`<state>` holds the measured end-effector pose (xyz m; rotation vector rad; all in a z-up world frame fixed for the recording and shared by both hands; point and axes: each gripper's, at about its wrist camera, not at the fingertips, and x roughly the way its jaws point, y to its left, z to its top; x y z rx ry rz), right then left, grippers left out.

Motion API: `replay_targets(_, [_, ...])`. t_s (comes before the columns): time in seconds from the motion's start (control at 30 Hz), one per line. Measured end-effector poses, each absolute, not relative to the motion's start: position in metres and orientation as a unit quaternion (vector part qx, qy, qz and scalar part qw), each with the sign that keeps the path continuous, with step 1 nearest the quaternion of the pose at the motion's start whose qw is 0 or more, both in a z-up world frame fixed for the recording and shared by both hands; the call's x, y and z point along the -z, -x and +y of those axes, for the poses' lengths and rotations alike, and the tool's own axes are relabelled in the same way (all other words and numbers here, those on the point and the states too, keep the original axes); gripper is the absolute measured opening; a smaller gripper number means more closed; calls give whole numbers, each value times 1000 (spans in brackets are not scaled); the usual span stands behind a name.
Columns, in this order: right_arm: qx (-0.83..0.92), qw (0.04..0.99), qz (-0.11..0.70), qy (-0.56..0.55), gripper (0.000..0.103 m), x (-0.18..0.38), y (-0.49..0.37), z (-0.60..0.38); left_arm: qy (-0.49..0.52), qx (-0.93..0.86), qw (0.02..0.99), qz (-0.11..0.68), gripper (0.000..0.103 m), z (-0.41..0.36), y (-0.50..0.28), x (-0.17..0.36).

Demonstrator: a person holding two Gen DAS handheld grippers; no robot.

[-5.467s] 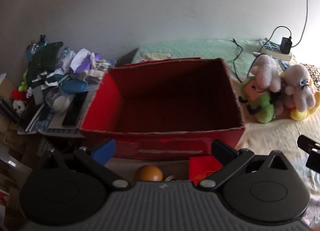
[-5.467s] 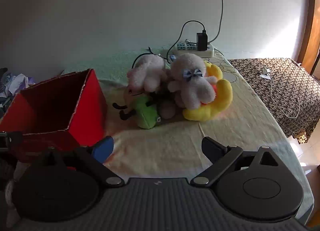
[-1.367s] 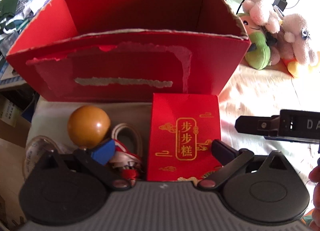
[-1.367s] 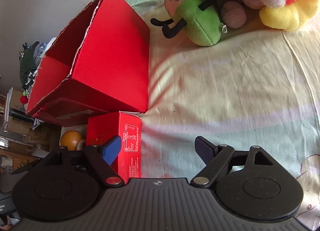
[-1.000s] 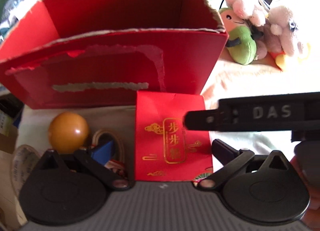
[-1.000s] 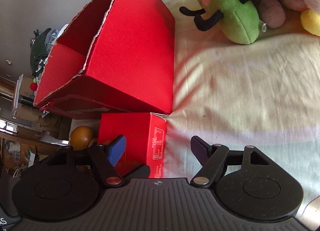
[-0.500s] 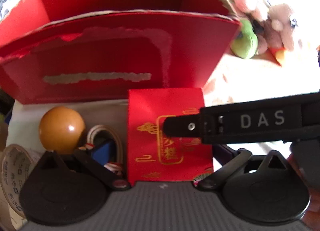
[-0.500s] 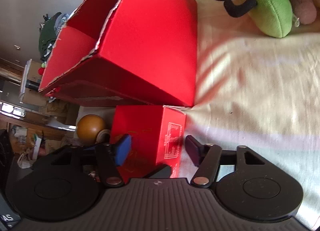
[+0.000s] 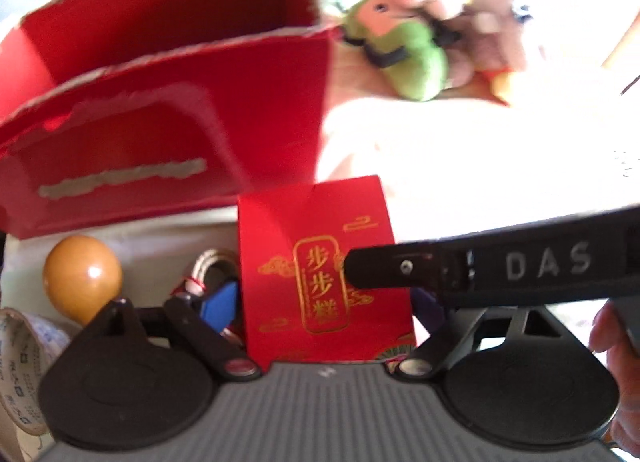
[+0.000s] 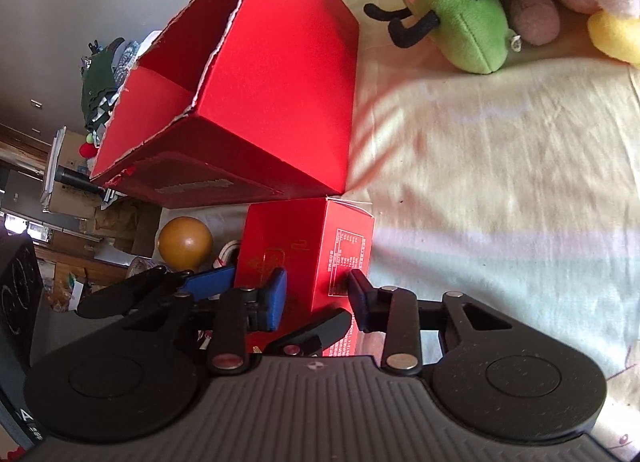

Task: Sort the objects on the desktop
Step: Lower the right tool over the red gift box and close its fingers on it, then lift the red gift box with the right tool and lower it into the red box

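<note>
Red small box (image 10: pixel 304 258) between both closing tongs (R (image 10: pixel 316 294) pads touching, seen R view only).

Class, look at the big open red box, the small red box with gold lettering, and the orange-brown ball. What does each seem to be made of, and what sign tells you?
Big open red box: matte cardboard, by its torn pale rim.
Small red box: thin printed card, smooth, with folded edges and shiny gold print.
Orange-brown ball: hard and glossy, by its bright highlight; possibly polished wood or plastic.
</note>
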<state>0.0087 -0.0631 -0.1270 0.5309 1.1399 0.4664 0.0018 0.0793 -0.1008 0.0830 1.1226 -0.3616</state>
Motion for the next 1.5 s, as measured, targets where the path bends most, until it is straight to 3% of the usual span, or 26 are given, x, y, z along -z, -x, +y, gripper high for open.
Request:
replay_targets(0.33, [-168,816,488,-260,36,103,-4,-75,-38,210,845,491,82,38,1,72])
replay_targets(0.6, [-189,869,402,-219,36,40,-27,-69,-15,201,885,419,82,28,-23,10])
replay_targets(0.9, [-241,893,337,-176,36,-17,-63,-32,10,180,913,366,82,93,-56,-45])
replay_targets(1.1, [-260,889,345,-150,36,-25,-99,21,11,146,908,393,82,151,-101,-29])
replay_targets(1.5, [-244,838,461,-160,36,55,-172,93,22,115,851,511,81,214,-177,57])
